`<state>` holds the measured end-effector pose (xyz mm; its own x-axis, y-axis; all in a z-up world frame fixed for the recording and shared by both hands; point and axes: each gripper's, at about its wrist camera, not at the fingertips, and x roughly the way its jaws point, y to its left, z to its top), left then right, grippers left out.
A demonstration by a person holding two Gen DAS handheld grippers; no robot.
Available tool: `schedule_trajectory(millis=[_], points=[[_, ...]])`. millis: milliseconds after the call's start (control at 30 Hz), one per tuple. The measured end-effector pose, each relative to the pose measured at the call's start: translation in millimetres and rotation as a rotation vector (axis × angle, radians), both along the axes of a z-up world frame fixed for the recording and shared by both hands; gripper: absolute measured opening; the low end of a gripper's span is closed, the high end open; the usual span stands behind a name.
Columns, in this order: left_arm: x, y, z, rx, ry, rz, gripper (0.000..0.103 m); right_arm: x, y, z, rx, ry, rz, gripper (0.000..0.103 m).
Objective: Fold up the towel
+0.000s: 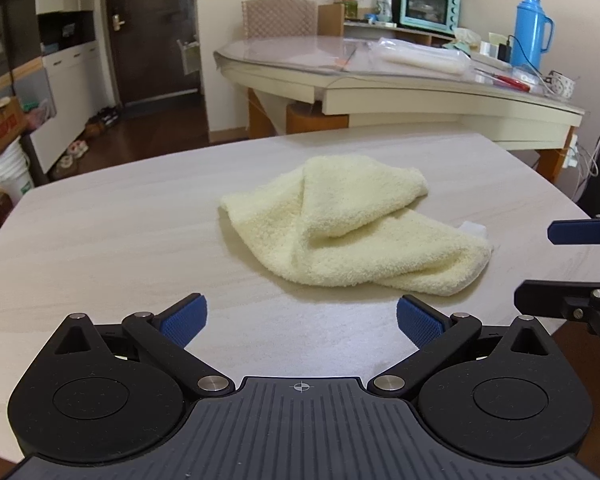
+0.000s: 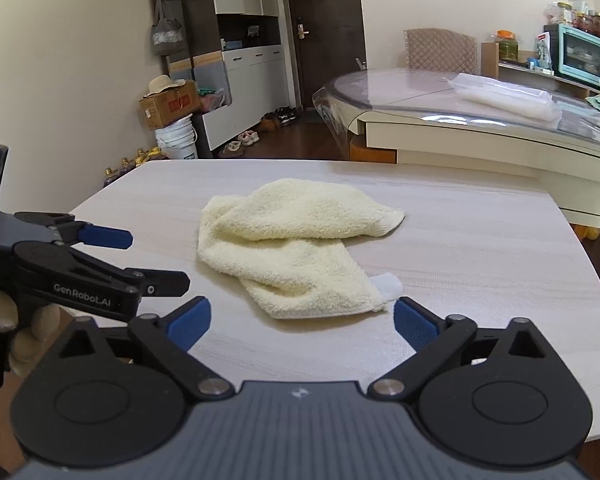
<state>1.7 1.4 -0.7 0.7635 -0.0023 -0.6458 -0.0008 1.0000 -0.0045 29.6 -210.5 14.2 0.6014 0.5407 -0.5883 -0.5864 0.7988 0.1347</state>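
A pale yellow towel (image 1: 352,224) lies crumpled in a loose heap in the middle of a light wood-grain table (image 1: 100,216). A white label sticks out at its near right corner (image 2: 388,283). My left gripper (image 1: 302,320) is open, hovering over the table just short of the towel's near edge. The right gripper's fingers (image 1: 576,232) show at the right edge of the left wrist view. In the right wrist view the towel (image 2: 292,240) lies straight ahead, and my right gripper (image 2: 302,322) is open with its right pad close to the label corner. The left gripper (image 2: 140,256) sits to the left, open, held by a hand.
Behind the table stands a larger glass-topped table (image 1: 400,80) carrying a blue thermos (image 1: 530,28), a teal toaster oven (image 1: 430,6), a mug and plastic bags. On the floor at the left are a white bucket (image 2: 178,140), a cardboard box and shoes.
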Motion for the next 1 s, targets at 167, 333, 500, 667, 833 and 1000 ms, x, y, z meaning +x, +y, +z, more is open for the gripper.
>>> schedule_trajectory(millis=[167,333,500,667,833,1000], points=[[9,7,-4,0.004,0.026,0.002,0.103,8,7,1,-0.026,0.021,0.000,0.092],[13,9,-5,0.023,0.036,0.004,0.103,10,10,4,-0.024,0.016,0.008,0.092],[14,13,-5,0.025,0.031,-0.004,0.103,15,16,1,-0.029,0.025,0.011,0.092],[14,15,-8,0.014,0.029,-0.002,0.103,14,15,3,-0.033,0.022,0.007,0.092],[15,13,-11,0.014,0.031,-0.007,0.103,14,15,3,-0.025,0.021,0.005,0.092],[14,14,-8,0.011,0.030,-0.006,0.103,15,16,4,-0.026,0.016,-0.001,0.092]])
